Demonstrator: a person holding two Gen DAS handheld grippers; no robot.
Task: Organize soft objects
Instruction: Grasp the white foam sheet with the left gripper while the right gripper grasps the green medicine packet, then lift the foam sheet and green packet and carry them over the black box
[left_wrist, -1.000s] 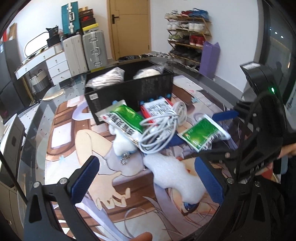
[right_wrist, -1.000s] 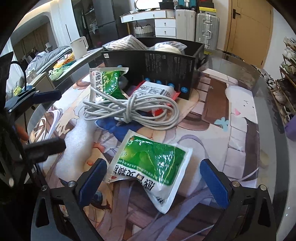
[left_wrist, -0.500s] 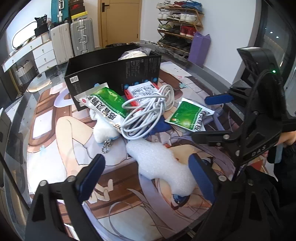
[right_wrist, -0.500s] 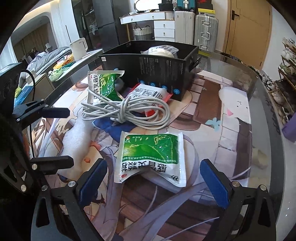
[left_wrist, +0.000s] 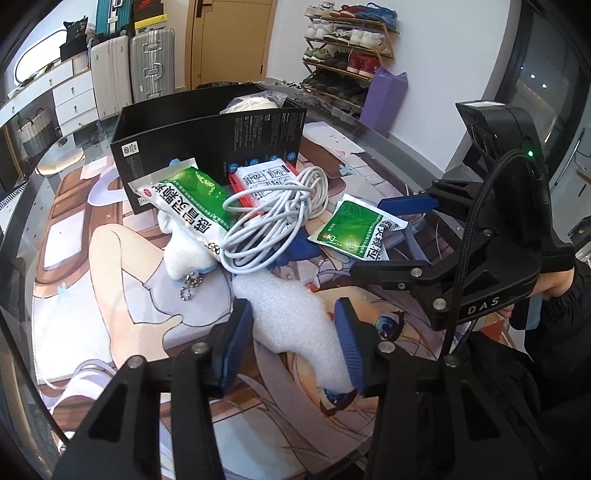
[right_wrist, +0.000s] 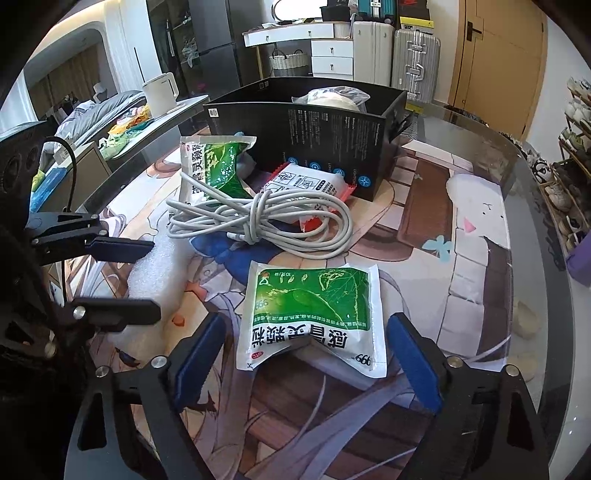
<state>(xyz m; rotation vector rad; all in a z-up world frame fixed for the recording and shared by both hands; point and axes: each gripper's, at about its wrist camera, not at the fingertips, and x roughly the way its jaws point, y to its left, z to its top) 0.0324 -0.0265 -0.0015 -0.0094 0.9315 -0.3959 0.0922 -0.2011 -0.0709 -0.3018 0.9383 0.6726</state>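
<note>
L gripper (left_wrist: 293, 325) jaws just been closing round white foam piece (left_wrist: 295, 325), pads beside it.

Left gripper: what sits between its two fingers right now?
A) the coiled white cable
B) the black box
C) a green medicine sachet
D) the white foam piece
D. In the left wrist view the white foam piece lies between the blue pads of the left gripper, whose jaws have just been closing; the coiled white cable lies farther off.

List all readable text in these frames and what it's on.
"DAS": right gripper body.
"999" and "感冒灵颗粒": green sachet between the right gripper's fingers.
"OTC": red oval on that sachet.
Black box and red-edged packet: print too small to read.
</note>
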